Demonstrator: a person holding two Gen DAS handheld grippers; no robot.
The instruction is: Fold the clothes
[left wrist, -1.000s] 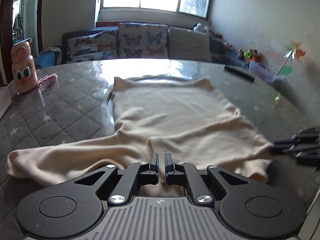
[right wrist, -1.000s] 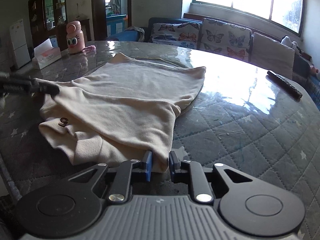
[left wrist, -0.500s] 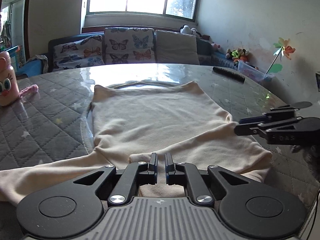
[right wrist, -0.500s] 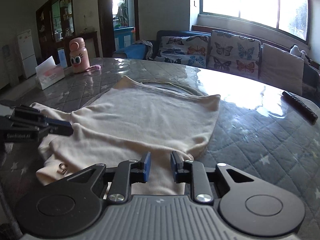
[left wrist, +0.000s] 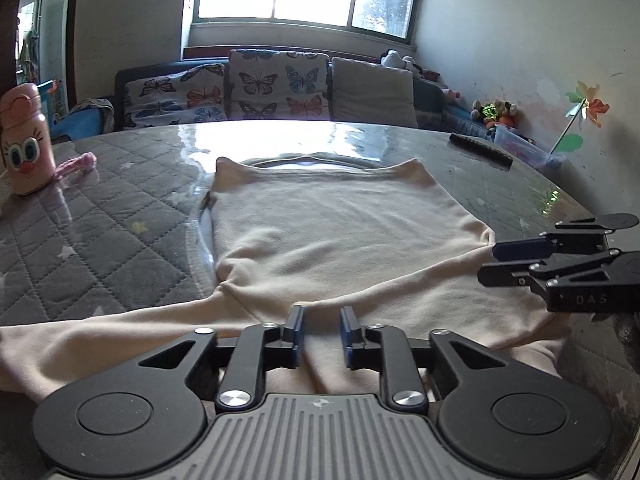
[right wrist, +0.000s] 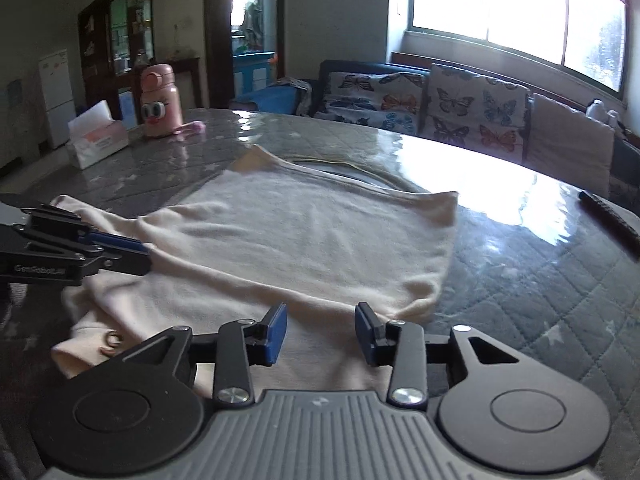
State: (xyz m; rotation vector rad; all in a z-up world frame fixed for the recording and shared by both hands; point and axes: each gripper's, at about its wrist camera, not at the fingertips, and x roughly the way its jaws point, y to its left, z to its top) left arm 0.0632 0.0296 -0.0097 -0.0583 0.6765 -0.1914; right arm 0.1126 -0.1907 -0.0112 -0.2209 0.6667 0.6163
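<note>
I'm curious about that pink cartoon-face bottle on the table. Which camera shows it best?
The right wrist view: the pink bottle stands whole and upright, beside a tissue box. In the left wrist view the pink bottle sits squeezed and distorted at the far left edge.

Since one second ago, the left gripper (left wrist: 320, 332) has parted its fingers, formerly nearly closed on the cream knit garment (left wrist: 340, 232). The right gripper (right wrist: 321, 334) has spread wider, releasing the folded hem; a sleeve now lies across the garment's near edge.
</note>
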